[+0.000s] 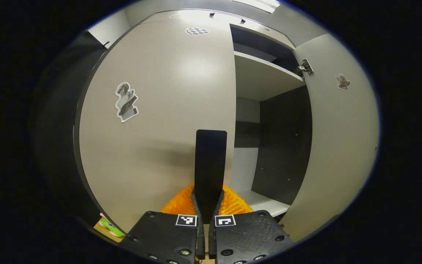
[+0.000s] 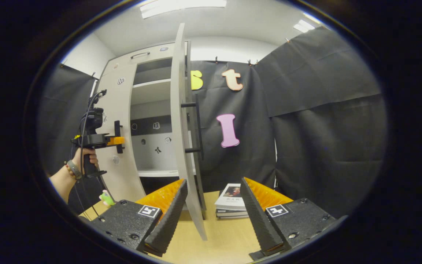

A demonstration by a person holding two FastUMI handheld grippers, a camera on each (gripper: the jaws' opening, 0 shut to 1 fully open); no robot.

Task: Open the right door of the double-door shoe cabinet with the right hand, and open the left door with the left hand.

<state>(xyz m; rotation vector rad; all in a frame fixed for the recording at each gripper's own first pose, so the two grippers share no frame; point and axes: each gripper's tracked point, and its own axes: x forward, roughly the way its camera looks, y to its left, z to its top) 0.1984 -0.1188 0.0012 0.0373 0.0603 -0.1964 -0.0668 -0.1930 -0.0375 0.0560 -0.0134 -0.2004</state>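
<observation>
Risk first: my left tool is clamped on the black handle of the left door, which sits closed at the cabinet's left half; a pull off the hinge arc could slip the fingers off that handle. My right tool has its fingers apart, straddling the edge of the right door, which stands swung wide open; drifting sideways could knock that door back. Count: 2 doors, 2 handles, 2 tools, 1 stack of books on the surface, 1 small green toy near the cabinet's base, far left
</observation>
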